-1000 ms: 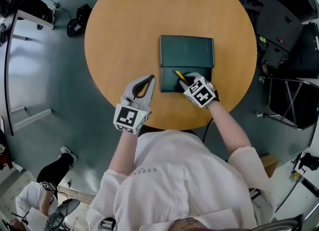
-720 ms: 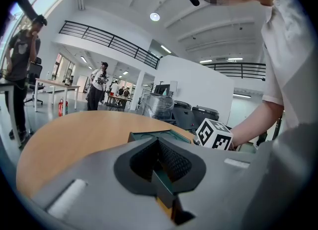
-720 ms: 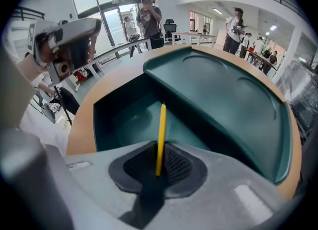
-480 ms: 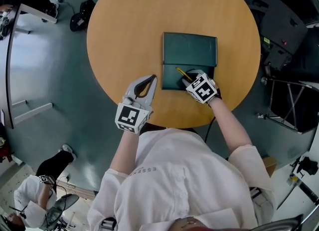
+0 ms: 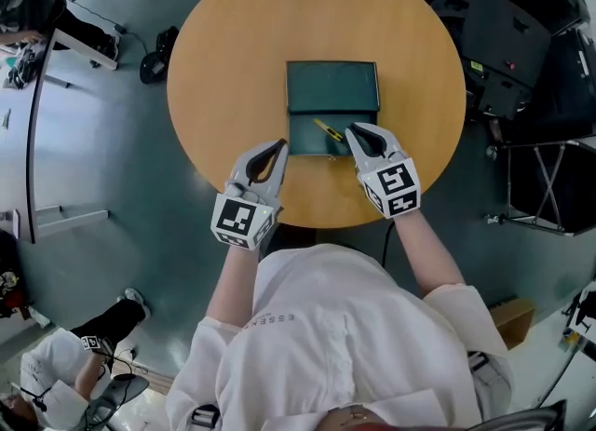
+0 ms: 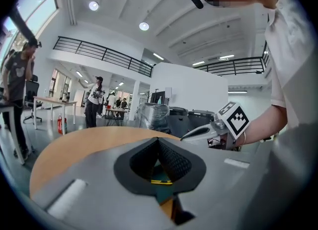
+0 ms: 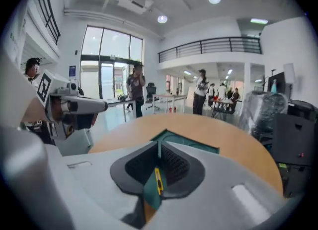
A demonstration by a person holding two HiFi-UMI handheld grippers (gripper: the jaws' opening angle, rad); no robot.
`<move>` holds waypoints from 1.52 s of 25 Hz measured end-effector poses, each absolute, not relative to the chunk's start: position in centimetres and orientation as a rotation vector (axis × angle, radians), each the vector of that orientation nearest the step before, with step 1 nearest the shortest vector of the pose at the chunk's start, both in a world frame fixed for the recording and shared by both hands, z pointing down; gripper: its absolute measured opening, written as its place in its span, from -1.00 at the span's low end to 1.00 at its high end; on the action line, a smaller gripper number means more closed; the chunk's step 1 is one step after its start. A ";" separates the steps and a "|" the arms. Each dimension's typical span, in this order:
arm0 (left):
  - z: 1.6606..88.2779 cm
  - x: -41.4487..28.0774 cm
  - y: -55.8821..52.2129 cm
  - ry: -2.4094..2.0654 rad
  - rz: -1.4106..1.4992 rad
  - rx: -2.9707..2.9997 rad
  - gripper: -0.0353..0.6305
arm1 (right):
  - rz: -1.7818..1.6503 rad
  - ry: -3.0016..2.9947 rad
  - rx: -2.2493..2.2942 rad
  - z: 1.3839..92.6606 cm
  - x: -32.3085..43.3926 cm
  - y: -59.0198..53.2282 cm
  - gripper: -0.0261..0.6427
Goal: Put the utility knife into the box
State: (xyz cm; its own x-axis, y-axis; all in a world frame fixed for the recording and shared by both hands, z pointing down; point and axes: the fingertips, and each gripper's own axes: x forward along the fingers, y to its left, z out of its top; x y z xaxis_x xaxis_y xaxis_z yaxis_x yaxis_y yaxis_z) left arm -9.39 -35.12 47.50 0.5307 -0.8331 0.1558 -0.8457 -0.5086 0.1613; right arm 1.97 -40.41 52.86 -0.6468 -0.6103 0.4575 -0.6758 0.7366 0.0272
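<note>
A dark green box (image 5: 332, 87) lies open on the round wooden table (image 5: 233, 66), lid toward the far side. The yellow utility knife (image 5: 328, 131) rests at a slant in the box's near tray. My right gripper (image 5: 351, 127) hovers just right of the knife at the tray's near right corner, shut, with nothing held. My left gripper (image 5: 282, 144) is shut and empty beside the tray's left edge. Through the right gripper view's jaws (image 7: 159, 142) the knife (image 7: 158, 180) shows below on green lining. The left gripper view (image 6: 158, 139) also shows the knife (image 6: 161, 181).
The table's near edge (image 5: 307, 224) runs just under both grippers. Dark equipment cases (image 5: 507, 47) and a metal frame (image 5: 545, 187) stand on the floor to the right. People and desks (image 7: 198, 95) are far off in the hall.
The right gripper held the knife over the tray; now it has drawn back toward me and the knife lies loose in the box. The left gripper has barely moved.
</note>
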 end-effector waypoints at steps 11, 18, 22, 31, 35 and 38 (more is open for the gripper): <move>41.4 -4.6 -26.7 -1.459 -0.014 2.666 -0.88 | 0.047 -2.691 1.170 43.8 7.2 -30.0 -0.94; 41.1 -1.3 -19.1 -1.496 -0.096 2.640 -0.88 | 0.013 -2.717 1.222 43.3 11.5 -22.3 -0.94; 41.4 0.0 -15.3 -1.511 -0.078 2.628 -0.88 | 0.054 -2.725 1.220 43.9 13.2 -19.0 -0.94; 42.1 -0.1 -10.8 -1.570 -0.039 2.582 -0.88 | 0.156 -2.724 1.188 46.0 14.3 -14.8 -0.94; 43.1 -0.1 -9.8 -1.561 -0.025 2.561 -0.88 | 0.182 -2.717 1.171 46.4 14.0 -14.0 -0.94; 43.7 0.2 -8.5 -1.530 -0.009 2.557 -0.88 | 0.205 -2.715 1.157 46.6 13.4 -13.1 -0.94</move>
